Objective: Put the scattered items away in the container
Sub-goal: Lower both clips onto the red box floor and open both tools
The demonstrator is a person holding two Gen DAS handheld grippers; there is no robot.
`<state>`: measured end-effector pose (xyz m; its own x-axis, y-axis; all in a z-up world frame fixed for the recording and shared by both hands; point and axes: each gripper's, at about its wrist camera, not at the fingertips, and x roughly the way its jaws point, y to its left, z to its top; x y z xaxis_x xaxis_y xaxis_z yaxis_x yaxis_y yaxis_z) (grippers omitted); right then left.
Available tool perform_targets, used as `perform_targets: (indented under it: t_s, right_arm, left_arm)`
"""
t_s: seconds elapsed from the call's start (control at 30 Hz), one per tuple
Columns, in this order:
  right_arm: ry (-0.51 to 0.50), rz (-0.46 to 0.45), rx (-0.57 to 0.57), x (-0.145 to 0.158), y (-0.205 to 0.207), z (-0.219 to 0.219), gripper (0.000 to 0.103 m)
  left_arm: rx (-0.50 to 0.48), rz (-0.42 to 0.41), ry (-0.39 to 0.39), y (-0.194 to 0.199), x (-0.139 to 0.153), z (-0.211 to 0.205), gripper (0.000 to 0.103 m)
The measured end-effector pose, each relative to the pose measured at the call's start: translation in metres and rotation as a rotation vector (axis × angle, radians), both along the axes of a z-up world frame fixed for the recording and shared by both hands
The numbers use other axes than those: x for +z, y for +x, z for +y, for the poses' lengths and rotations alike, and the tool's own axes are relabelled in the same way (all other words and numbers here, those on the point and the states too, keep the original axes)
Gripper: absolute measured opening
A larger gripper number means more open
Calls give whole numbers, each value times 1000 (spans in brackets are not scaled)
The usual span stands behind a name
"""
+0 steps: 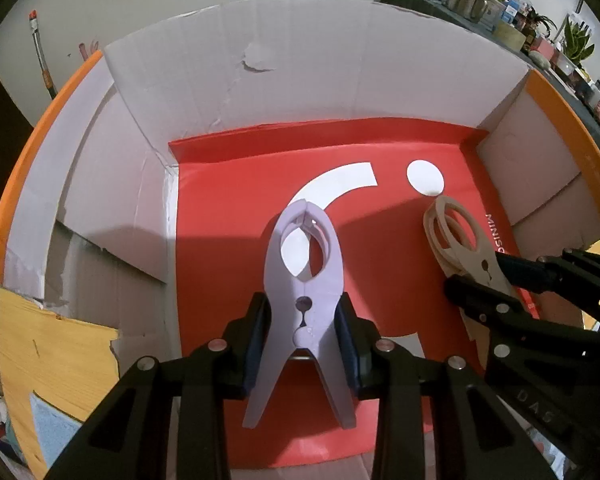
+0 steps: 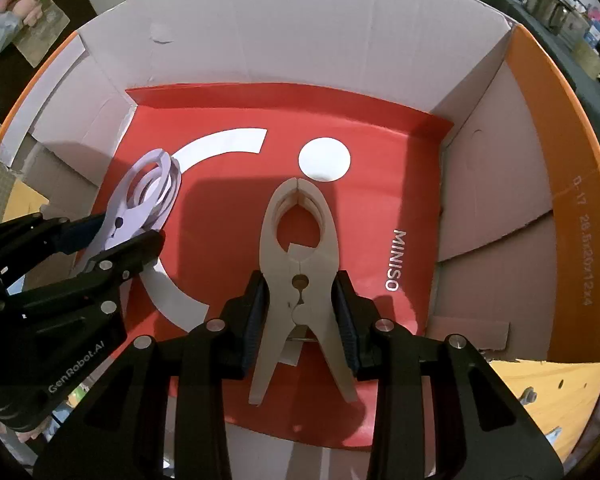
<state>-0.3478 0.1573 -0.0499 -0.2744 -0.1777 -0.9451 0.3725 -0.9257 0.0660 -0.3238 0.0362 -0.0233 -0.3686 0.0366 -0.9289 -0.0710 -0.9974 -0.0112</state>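
My left gripper (image 1: 304,320) is shut on a large lilac clothes peg (image 1: 304,280), held point-forward over the open cardboard box (image 1: 308,56) with a red MINISO sheet (image 1: 227,208) on its floor. My right gripper (image 2: 300,300) is shut on a beige clothes peg (image 2: 300,248), also held over the box floor (image 2: 360,216). Each gripper shows in the other's view: the right gripper (image 1: 484,276) with the beige peg (image 1: 456,236) at the right, the left gripper (image 2: 119,232) with the lilac peg (image 2: 147,192) at the left.
The box has white inner walls and orange outer flaps (image 2: 572,200). A wooden table surface (image 1: 39,340) lies outside the box at lower left. A cluttered shelf (image 1: 500,4) with jars and a plant stands far back right.
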Motion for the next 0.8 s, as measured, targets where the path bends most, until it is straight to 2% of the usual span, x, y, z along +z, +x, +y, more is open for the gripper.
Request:
perform_targets:
  t_s: [0.67, 0.73, 0.8]
  right_arm:
    - [12, 9, -16, 6, 11, 14, 33]
    - [21, 14, -17, 7, 12, 15, 35]
    - [32, 18, -18, 8, 13, 17, 46]
  left_arm:
    - [3, 4, 5, -11, -3, -1, 36]
    - [6, 5, 6, -11, -3, -3, 37]
    - [9, 5, 8, -10, -4, -5, 37]
